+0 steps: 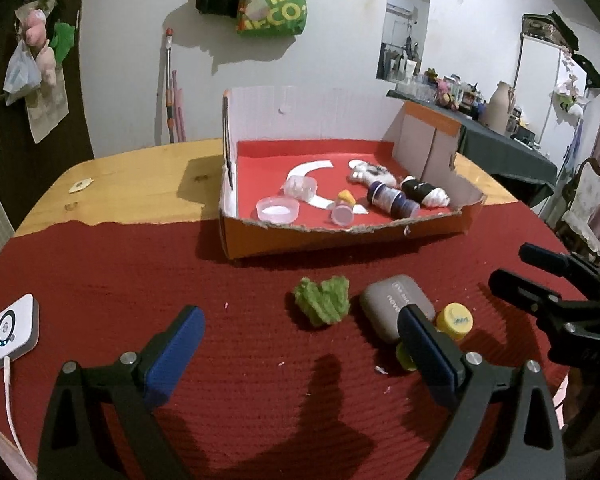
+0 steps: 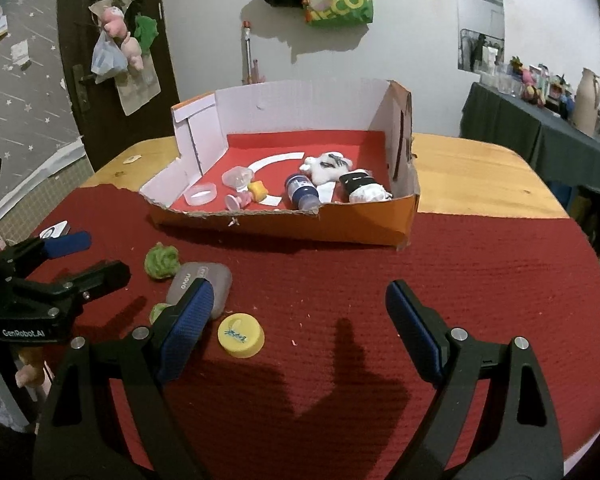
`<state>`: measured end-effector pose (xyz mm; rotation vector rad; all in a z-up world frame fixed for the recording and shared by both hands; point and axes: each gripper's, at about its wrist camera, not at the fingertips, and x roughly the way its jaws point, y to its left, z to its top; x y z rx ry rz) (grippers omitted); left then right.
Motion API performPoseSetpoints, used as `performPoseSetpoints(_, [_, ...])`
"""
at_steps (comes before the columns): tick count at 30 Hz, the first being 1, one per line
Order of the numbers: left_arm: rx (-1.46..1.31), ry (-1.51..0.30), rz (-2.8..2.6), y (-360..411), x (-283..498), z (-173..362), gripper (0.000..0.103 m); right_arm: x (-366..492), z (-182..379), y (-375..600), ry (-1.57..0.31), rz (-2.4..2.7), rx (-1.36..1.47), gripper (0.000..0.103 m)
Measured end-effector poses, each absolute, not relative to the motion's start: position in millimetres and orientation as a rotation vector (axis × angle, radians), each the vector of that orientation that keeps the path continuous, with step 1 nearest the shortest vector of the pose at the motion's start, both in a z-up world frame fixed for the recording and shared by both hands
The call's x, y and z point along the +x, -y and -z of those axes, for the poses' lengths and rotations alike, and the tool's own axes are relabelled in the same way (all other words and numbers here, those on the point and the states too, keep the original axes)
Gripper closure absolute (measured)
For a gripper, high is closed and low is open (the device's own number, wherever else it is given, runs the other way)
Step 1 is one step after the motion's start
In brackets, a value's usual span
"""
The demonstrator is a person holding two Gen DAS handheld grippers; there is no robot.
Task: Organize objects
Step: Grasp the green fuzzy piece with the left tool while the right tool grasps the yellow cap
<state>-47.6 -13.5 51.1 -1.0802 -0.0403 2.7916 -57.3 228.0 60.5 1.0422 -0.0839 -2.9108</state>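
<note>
lying crosswise beside yellow cap (image 2: 241, 335): grey case (image 2: 204, 285).

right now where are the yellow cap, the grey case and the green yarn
yellow cap (image 2: 241, 335): right wrist view, middle of its top face
grey case (image 1: 392, 307): left wrist view, middle of its lid
green yarn (image 1: 322, 299): left wrist view, centre of the clump

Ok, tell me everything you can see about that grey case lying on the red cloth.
The grey case is a rounded, matte, pebble-shaped box, apparently plastic, with printed lettering on its lid. It looks closed and lies flat on the red cloth, outside the cardboard box. The green woolly piece lies beside it, the yellow cap near its other side. No gripper holds it.
</note>
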Motion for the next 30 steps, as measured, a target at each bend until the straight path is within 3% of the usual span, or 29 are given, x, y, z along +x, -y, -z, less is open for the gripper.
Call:
performPoseSetpoints(11, [-1.154,0.049,-2.768,20.6,-57.6,-41.1,0.004,-61.4,-48.1,-228.1,0.105,2.826,1.126,0.015])
performPoseSetpoints(30, [-1.265,-0.059,-2.701,17.9,-91.6,-24.6,0.004,-77.5,-23.5,-206.5,-0.151,2.707,1.336,0.015])
